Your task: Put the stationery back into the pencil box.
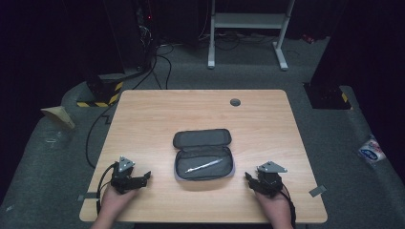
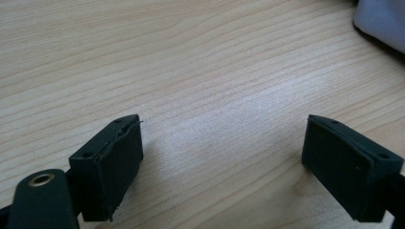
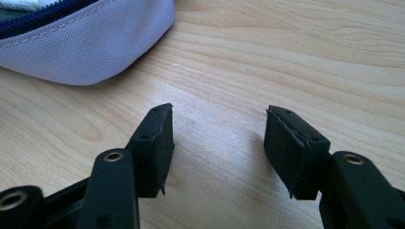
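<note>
Both hand-held grippers, left (image 1: 146, 177) and right (image 1: 249, 179), rest open and empty on the desk (image 1: 143, 119), flanking the unzipped pencil case (image 1: 203, 155).

Place: a lab or recording studio is showing here, not a home.
Surroundings: black curtains or dark walls are closing in the space on all sides, leaving the room dim.
Floor: grey carpet (image 1: 315, 90) is covering the ground, with yellow-and-black hazard tape (image 1: 102, 98) lying at about 10 o'clock from the table.
Table: a plain light-wood desk (image 1: 157, 114) with a cable grommet (image 1: 235, 102) at 12 o'clock is standing alone in the middle.
Cabling: black cables (image 1: 162, 67) are trailing across the floor at 11 o'clock toward dark equipment.
Frame: a white metal stand (image 1: 248, 21) is standing at 12 o'clock beyond the desk.
Marks: grey tape pieces (image 1: 317, 191) are sticking to the floor at 4 o'clock.
</note>
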### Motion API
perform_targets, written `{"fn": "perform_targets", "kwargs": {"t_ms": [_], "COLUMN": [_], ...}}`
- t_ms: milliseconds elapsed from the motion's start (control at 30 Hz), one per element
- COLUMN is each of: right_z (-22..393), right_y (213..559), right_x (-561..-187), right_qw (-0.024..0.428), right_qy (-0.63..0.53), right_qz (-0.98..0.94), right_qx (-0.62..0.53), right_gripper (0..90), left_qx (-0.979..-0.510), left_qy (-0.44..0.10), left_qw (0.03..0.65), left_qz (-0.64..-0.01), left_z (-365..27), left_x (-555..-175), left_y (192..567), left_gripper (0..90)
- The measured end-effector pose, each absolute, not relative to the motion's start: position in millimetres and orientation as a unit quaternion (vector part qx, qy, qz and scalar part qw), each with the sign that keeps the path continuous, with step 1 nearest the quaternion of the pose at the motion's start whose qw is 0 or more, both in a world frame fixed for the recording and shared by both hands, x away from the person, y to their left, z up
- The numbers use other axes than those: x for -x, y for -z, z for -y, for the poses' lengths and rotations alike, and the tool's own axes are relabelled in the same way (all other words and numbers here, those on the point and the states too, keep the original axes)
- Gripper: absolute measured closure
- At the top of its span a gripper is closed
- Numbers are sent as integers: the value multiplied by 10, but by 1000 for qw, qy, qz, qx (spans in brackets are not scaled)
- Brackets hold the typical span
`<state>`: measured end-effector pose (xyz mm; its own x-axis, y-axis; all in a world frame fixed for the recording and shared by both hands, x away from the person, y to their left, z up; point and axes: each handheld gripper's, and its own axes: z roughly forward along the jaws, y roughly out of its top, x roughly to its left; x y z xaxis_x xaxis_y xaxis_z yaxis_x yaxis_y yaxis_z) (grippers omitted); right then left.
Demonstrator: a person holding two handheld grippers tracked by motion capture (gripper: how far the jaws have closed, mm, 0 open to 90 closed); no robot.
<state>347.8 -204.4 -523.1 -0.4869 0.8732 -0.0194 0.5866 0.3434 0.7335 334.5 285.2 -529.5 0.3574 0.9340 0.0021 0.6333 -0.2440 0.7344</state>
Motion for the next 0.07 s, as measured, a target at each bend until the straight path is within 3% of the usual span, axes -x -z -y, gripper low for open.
{"fn": "perform_targets", "kwargs": {"t_ms": [67], "right_z": [2046], "right_y": [5232], "right_x": [-3481], "right_qw": [210], "right_qy": [-341], "right_qz": [-792], "right_qx": [-460], "right_gripper": [429], "left_qx": [-755], "left_qy": [-229], "left_qw": [329], "left_qz": [-519], "left_z": [-2852], "left_x": [-3343], "left_y": [5295], "left_gripper": [143]}}
